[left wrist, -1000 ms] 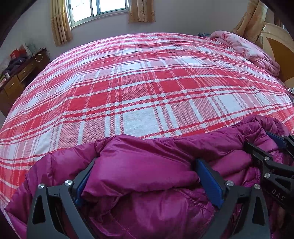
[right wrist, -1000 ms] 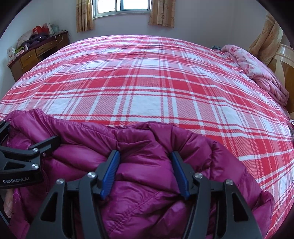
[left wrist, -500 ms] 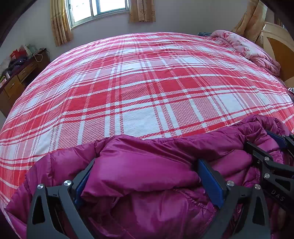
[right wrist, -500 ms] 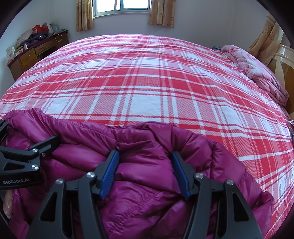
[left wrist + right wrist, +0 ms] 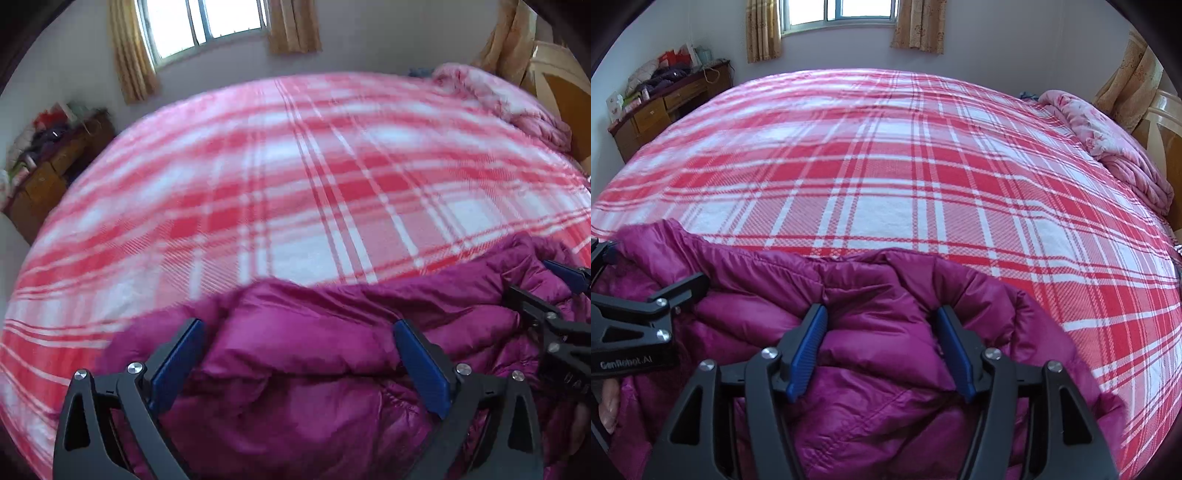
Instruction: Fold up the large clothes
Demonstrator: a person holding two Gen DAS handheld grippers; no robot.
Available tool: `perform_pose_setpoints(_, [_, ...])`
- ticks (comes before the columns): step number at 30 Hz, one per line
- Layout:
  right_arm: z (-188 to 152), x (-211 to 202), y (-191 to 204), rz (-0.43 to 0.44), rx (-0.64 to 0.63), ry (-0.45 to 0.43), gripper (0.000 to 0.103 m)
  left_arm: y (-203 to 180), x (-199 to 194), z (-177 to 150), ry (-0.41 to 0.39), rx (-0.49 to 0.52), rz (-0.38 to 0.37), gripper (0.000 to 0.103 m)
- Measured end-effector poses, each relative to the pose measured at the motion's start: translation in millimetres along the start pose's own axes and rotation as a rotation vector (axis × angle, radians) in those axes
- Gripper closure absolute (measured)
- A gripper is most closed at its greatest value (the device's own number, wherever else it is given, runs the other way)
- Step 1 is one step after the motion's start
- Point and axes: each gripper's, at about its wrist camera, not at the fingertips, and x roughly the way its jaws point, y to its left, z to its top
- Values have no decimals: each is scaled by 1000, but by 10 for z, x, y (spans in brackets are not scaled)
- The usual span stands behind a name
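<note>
While the purple down jacket [image 5: 886, 369] lies bunched at the near edge of the bed, both grippers reach into it side by side. The right gripper [image 5: 882, 347] has a puffy fold between its blue pads [image 5: 809, 350], and its jaws are opening; the pads look to be still against the fabric. The left gripper [image 5: 295, 362] stands wide around a thick ridge of the jacket, the pads pressing into it on both sides. Beyond the jacket spreads the red-and-white plaid bedspread [image 5: 886, 166]. A pink floral quilt [image 5: 1108, 147] lies heaped at the far right by the headboard [image 5: 1167, 125]. A cluttered wooden dresser [image 5: 661, 107] stands far left, under a curtained window [image 5: 842, 11].
</note>
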Motion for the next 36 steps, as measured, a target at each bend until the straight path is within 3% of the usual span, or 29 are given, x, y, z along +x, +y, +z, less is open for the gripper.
perform_pose_setpoints(3, [-46,-360,-123,9,28,-65,26,112,-561,-50,-122,20,-36,1])
perform_pose_setpoints(8, [-528,-896,-387,33,70,-42,26,288,-1210,-678,-150,100,-7,1])
perform_pose_setpoints(12, [-1186,-1212,-601,13,103,20,25,488,-1489,-1424,-92,94,3,1])
perform_pose_setpoints(17, [-1827,-1555,-788,-12,181,65,25,799,-1745,-2166,-30,-27,-6,1])
perform_pose_setpoints(28, [-2661,-2152,-563,-5,209,74,25,834,-2177,-3066,46,-90,-75,1])
perform_pose_setpoints(36, [-3143,-2412,-474,4,240,71,24,785,-2522,-3529,31,-95,-88,1])
